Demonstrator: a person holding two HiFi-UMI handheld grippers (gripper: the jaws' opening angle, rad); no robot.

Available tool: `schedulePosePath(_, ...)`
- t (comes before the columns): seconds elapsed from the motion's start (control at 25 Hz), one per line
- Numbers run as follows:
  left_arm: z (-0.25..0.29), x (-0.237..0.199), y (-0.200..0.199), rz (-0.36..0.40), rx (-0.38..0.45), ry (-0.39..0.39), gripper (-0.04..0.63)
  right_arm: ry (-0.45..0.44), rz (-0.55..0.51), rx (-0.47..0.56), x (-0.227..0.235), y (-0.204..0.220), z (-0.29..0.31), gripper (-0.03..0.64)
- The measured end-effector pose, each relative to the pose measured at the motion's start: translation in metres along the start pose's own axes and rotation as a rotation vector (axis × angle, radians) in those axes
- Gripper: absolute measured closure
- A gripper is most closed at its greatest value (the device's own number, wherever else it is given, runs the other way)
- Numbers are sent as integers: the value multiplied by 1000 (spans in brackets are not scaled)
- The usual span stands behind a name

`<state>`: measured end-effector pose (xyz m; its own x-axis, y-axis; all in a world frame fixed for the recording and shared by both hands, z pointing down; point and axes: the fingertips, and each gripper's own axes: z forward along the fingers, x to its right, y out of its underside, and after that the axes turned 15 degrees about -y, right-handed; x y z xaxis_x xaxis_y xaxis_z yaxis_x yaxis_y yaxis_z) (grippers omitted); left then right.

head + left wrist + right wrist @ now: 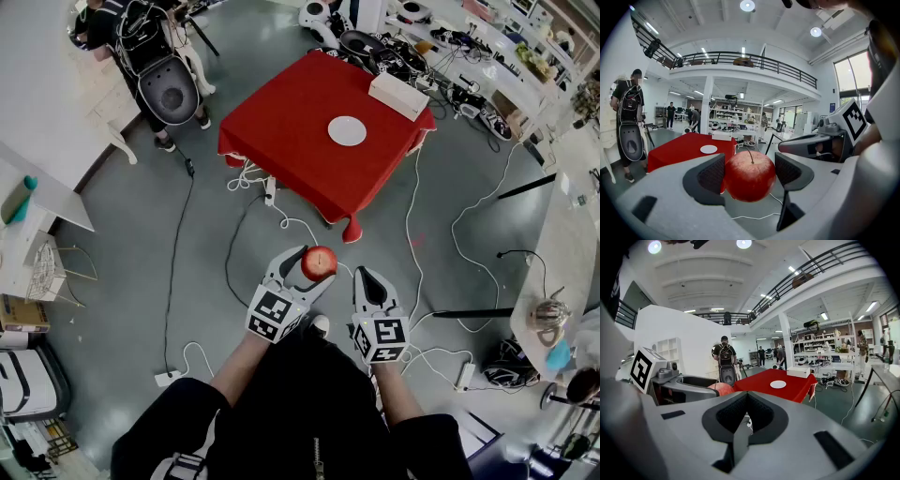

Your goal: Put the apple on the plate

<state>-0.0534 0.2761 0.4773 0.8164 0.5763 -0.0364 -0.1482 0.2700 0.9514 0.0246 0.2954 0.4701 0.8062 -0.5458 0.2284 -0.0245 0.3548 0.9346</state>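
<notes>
A red apple (319,262) (750,176) hangs in the air over the grey floor, gripped between the pads of my left gripper (309,260) (749,169), which is shut on it. The white plate (347,130) (708,149) (778,384) lies bare on a table with a red cloth (281,141), some way ahead of both grippers. My right gripper (372,279) (746,412) hovers just right of the left one, its jaws closed together with nothing between them. In the right gripper view the apple (721,388) peeks out behind the left gripper.
A white box (398,96) sits at the table's far right corner. Cables (281,220) trail over the floor between me and the table. A person with a backpack-like rig (159,75) stands left of the table. Cluttered benches (487,66) line the far right.
</notes>
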Motion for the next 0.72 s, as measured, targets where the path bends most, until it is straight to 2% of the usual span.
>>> schedulePosePath(0.32,-2,0,-2,1,2,-4,258,-41,13,49,-7,-7,-1,606)
schedulePosePath(0.72,-1,0,0,4,1,-1,258,-50,9,51,-8,-7,-1,606)
